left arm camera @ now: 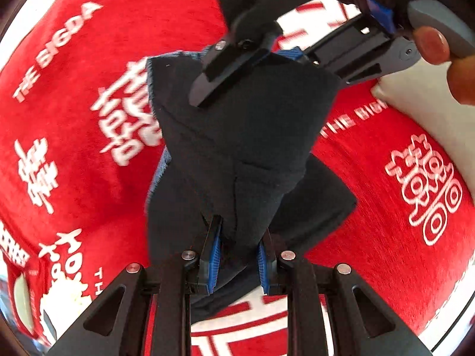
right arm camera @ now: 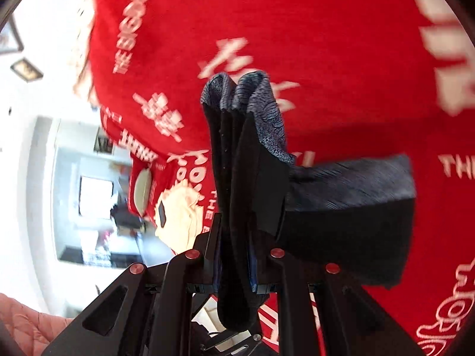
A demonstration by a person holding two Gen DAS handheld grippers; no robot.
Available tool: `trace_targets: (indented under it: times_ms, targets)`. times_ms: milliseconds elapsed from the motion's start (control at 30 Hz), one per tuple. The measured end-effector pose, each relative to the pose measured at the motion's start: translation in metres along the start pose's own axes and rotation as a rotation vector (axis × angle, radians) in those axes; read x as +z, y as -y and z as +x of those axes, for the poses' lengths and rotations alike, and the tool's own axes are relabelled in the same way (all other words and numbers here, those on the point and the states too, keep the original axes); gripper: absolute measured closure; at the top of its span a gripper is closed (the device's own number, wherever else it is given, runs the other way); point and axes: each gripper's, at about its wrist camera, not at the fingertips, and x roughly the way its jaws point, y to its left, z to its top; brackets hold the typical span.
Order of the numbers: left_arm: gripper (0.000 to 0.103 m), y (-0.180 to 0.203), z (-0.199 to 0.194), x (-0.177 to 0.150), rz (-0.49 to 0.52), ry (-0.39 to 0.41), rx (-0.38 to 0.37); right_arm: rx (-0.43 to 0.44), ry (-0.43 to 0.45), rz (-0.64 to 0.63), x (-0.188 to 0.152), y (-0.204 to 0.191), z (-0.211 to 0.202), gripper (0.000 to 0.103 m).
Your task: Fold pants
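Observation:
The dark navy pants (left arm camera: 237,148) hang bunched above a red cloth with white lettering (left arm camera: 89,118). My left gripper (left arm camera: 239,255) is shut on a fold of the pants at the bottom of the left wrist view. My right gripper (left arm camera: 252,62) shows at the top of that view, clamped on the far end of the pants. In the right wrist view my right gripper (right arm camera: 234,255) is shut on several layers of the pants (right arm camera: 246,163), whose grey-blue inner side (right arm camera: 261,109) shows at the top. A further part of the pants (right arm camera: 350,207) lies to the right.
The red cloth (right arm camera: 326,44) covers the surface under both grippers. A white pillow-like object (left arm camera: 421,103) lies at the right edge. A yellow printed patch (right arm camera: 184,216) sits near the cloth's left edge, with a room beyond.

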Motion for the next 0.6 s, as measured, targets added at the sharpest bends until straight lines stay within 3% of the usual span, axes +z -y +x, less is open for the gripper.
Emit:
trace_targets:
  times_ms: [100, 233, 333, 367, 400, 500, 600]
  targets:
    - [0.080, 0.023, 0.018, -0.005, 0.043, -0.044, 0.007, 0.020, 0.023, 0.065, -0.014, 0.043, -0.007, 0.088]
    - [0.080, 0.042, 0.043, -0.013, 0.099, -0.103, 0.029, -0.018, 0.026, 0.131, -0.033, 0.097, 0.001, 0.088]
    - [0.063, 0.053, 0.050, -0.017, 0.140, -0.113, 0.045, -0.022, 0.030, 0.189, -0.041, 0.128, 0.010, 0.088]
    - [0.046, 0.053, 0.049, -0.019, 0.139, -0.113, 0.023, -0.027, 0.028, 0.192, -0.043, 0.133, 0.014, 0.087]
    - [0.037, 0.053, 0.047, -0.020, 0.135, -0.107, 0.010, -0.047, 0.022, 0.189, -0.045, 0.136, 0.017, 0.087]
    - [0.037, 0.050, 0.034, -0.023, 0.144, -0.088, -0.029, -0.088, 0.015, 0.194, -0.044, 0.135, 0.021, 0.079]
    - [0.037, 0.036, 0.022, -0.025, 0.108, -0.084, -0.072, -0.186, 0.010, 0.182, -0.040, 0.126, 0.016, 0.070]
